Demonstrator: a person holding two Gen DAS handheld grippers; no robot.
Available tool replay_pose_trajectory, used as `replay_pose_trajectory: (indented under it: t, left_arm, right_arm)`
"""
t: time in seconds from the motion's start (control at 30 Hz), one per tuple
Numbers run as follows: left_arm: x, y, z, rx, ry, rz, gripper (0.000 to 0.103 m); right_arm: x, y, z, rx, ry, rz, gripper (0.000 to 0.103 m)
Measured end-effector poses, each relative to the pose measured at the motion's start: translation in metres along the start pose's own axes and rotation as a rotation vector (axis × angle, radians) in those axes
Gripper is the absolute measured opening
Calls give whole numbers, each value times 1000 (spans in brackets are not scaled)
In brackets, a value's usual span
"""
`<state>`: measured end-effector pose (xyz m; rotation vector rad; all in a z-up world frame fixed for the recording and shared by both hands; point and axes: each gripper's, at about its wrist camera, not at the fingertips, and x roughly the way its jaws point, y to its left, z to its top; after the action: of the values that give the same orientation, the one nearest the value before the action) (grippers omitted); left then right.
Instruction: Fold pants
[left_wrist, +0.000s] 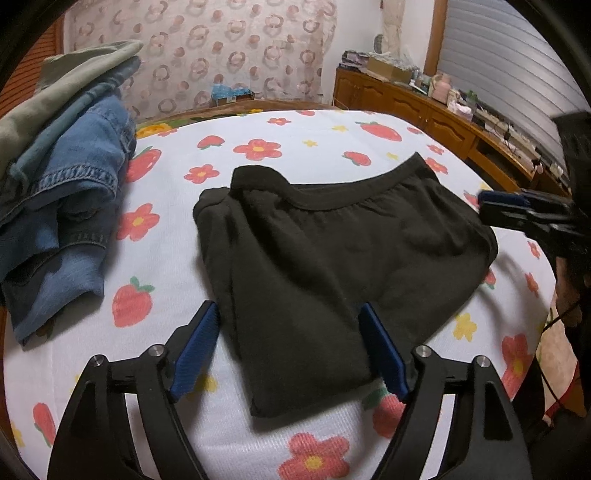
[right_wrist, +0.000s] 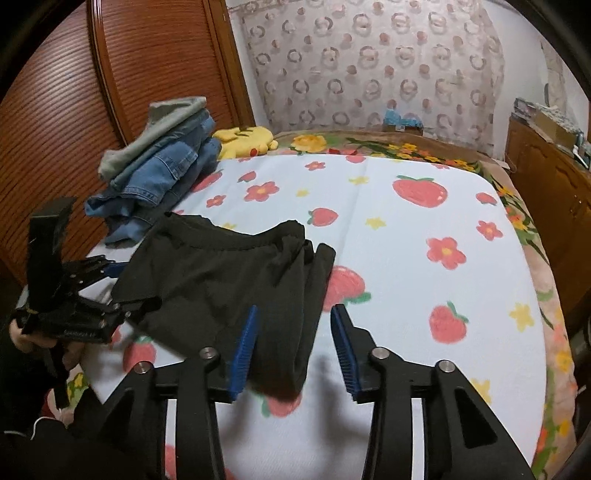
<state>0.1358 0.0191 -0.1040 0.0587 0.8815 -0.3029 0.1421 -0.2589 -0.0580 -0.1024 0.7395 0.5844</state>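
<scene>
The black pants (left_wrist: 332, 266) lie folded into a compact square in the middle of the bed (left_wrist: 325, 140), on the strawberry-and-flower sheet, waistband turned toward the far wall. They look about finished: the legs are doubled over the seat so the bundle has one thick edge and no loose ends trailing.

The left gripper (left_wrist: 290, 350) hangs over the near edge of the bundle with its jaws spread wide, one blue pad on either side of the cloth and neither one pressing it. The right gripper (right_wrist: 293, 349) stands likewise at the other side, jaws parted about halfway, the folded corner lying in the gap but not pinched (the fabric sags flat on the sheet, with nothing lifting it). I take that as a letting-go: both tools stand loose around the cloth so the fold rests undisturbed.

Off to the side a stack of folded jeans (left_wrist: 70, 206) sits against the wooden headboard (right_wrist: 55, 129), probably where this pair belongs next, which would explain why the middle of the bed is kept for folding.
</scene>
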Motion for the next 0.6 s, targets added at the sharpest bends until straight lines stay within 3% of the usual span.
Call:
replay_pose_trajectory:
  t: [0.2,0.33,0.6]
  left_arm:
    - [-5,13,9,-37,16,7,79]
    - [-14,28,17,-70,-27,-18,79]
    - [6,44,38,-89,1,-13,78]
  right_arm:
    - [21,4,12,-39,29,0,45]
    - [26,-1,21,-42,26,-3,45]
    - [48,-16,33,-11,66,51,46]
